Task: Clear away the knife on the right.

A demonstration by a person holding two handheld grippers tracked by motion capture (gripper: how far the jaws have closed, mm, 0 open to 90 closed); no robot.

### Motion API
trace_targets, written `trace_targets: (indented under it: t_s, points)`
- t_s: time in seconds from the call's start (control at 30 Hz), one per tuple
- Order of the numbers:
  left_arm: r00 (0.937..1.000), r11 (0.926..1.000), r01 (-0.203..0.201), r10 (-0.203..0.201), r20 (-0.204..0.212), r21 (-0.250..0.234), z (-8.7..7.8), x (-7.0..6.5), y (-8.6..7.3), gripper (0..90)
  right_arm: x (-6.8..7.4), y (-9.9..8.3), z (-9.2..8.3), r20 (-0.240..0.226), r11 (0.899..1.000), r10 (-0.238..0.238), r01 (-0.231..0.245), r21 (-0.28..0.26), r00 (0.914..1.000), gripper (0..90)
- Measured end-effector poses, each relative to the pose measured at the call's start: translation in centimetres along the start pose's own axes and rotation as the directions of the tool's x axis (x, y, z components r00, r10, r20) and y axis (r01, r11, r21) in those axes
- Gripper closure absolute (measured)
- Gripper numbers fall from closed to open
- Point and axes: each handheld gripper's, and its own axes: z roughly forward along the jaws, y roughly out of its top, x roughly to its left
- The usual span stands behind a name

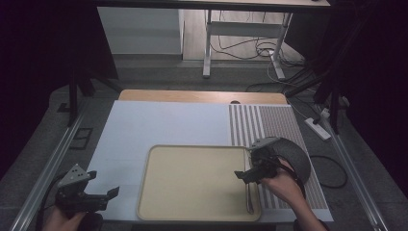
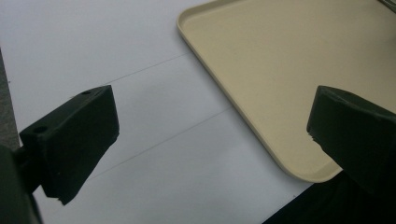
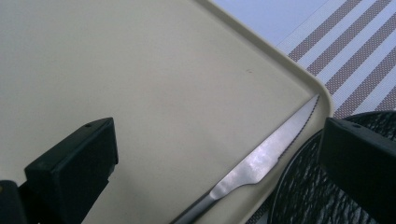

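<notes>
A knife [image 3: 261,163] lies flat in the tray [image 1: 192,159], hard against its right rim, long axis running along that rim with the serrated tip toward the far corner and the handle toward the person. The right gripper [image 1: 248,174] hovers just above the tray's right side, jaws spread wide and holding nothing; in the right gripper view the knife passes between the two jaws, nearer the right-hand one, so the blade lies just ahead of and below the opening. A black mesh basket [image 1: 288,151] stands just outside the tray on the striped mat [image 1: 274,122], right beside the knife; what it holds, if anything, cannot be made out from here. The rest of the tray is bare. The left gripper [image 1: 98,195] sits well apart, low at the near left corner of the counter [image 1: 144,125], jaws likewise released and empty, pointed toward the tray's near left corner. The right hand is clearly the nearer one to the knife.
</notes>
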Motion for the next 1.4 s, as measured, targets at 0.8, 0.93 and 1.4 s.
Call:
trace_targets:
  t_s: [0.8, 0.93, 1.4]
  points:
    - [1.0, 1.0, -0.001, 0.001, 0.004, 0.005, 0.0, 0.0, 0.0, 2.1, 0.0, -2.2, -1.8, 0.034, 0.999, 0.031, -0.03, -0.044, 0.9989, 0.0]
    - [1.0, 1.0, 0.001, -0.001, 0.004, 0.005, 0.0, 0.0, 0.0, 2.1, -0.1, -2.7, -2.2, 0.04, 0.998, 0.043, -0.041, -0.047, 0.9982, 0.0]
    - [0.9999, 1.0, 0.008, -0.008, 0.008, 0.003, 0.0, 0.1, 0.0, 2.1, -0.7, -5.1, -4.4, 0.072, 0.993, 0.099, -0.094, -0.073, 0.9925, 0.0]
